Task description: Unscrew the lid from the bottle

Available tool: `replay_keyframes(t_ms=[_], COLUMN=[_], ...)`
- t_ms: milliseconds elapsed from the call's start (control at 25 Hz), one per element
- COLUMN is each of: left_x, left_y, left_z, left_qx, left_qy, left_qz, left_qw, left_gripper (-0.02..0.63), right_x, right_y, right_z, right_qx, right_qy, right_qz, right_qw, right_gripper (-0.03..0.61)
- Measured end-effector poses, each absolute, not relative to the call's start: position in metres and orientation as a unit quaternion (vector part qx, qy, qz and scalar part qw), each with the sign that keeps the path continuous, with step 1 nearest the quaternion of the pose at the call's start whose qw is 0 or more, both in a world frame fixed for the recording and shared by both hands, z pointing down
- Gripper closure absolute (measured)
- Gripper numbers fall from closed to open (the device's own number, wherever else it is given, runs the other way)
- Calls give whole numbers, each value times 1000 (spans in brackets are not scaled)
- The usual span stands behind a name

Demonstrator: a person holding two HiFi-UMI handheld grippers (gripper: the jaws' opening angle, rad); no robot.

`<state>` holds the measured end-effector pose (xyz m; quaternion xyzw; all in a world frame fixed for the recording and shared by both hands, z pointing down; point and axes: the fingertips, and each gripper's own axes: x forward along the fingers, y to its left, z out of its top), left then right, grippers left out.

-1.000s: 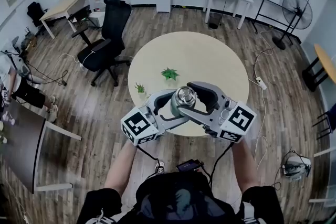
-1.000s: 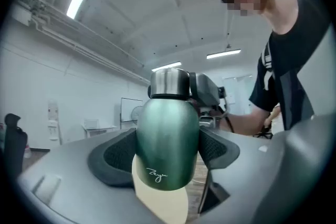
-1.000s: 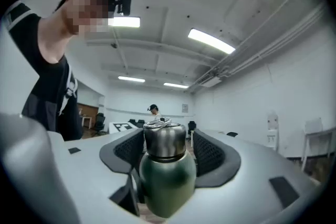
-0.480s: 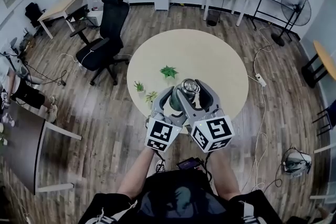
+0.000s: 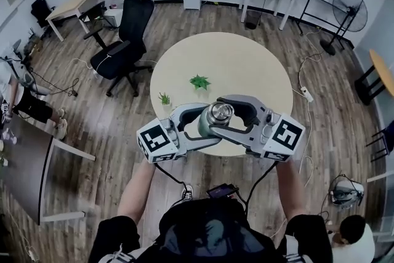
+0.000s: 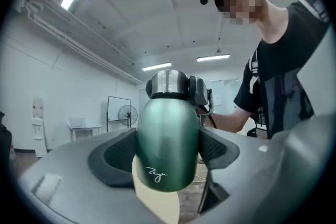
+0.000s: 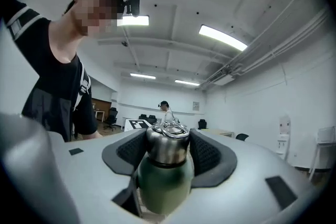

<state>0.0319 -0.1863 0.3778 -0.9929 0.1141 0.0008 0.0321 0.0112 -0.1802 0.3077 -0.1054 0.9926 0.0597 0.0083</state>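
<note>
A green bottle [image 6: 168, 144] with a steel lid [image 6: 167, 84] is held in the air over the near edge of the round table [image 5: 246, 64]. My left gripper [image 6: 168, 153] is shut on the bottle's green body, one pad on each side. From the right, my right gripper [image 7: 167, 150] is shut on the steel lid [image 7: 167, 141], its pads pressing both sides above the green body [image 7: 161, 186]. In the head view the lid [image 5: 219, 113] shows from above between the left gripper [image 5: 198, 124] and the right gripper [image 5: 226, 110]. The bottle's base is hidden there.
Two small green plants [image 5: 199, 81] [image 5: 164, 98] stand on the table beyond the bottle. A black office chair [image 5: 126, 40] is to the left. A fan [image 5: 348, 9] and a whiteboard stand at the far right. Another person [image 5: 351, 237] crouches at the lower right.
Half a second ago both grippers pointed forward with their marker cubes close together. Now they are swung apart, left cube to the left, right cube to the right, still on bottle and lid.
</note>
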Motion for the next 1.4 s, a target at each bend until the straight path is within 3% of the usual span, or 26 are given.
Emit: replay_keyframes(t_ms=[120, 240, 480, 560, 680, 1040, 1400], left_x=[33, 33, 35, 36, 38, 33, -3], left_y=[-199, -217, -238, -242, -237, -198, -224], left_z=[379, 387, 403, 405, 405, 376, 387], left_qx=[-985, -966, -909, -891, -901, -985, -957], left_qy=[168, 257, 411, 446, 426, 160, 285], left_qz=[10, 1, -28, -40, -39, 1, 32], left_qw=[27, 37, 64, 73, 74, 67, 36], left_gripper=[255, 253, 254, 254, 255, 255, 255], right_x=[15, 19, 34, 38, 35, 26, 58], right_y=[-193, -211, -239, -242, -235, -190, -216], right_z=[308, 315, 335, 338, 335, 293, 296], right_qx=[-150, -254, -444, -469, -442, -143, -279], right_qy=[988, 966, 893, 881, 896, 988, 955], right_qz=[38, 20, -36, -32, -14, 35, 29], right_qw=[21, 45, 53, 45, 40, 54, 99], right_gripper=[309, 235, 259, 296, 319, 322, 321])
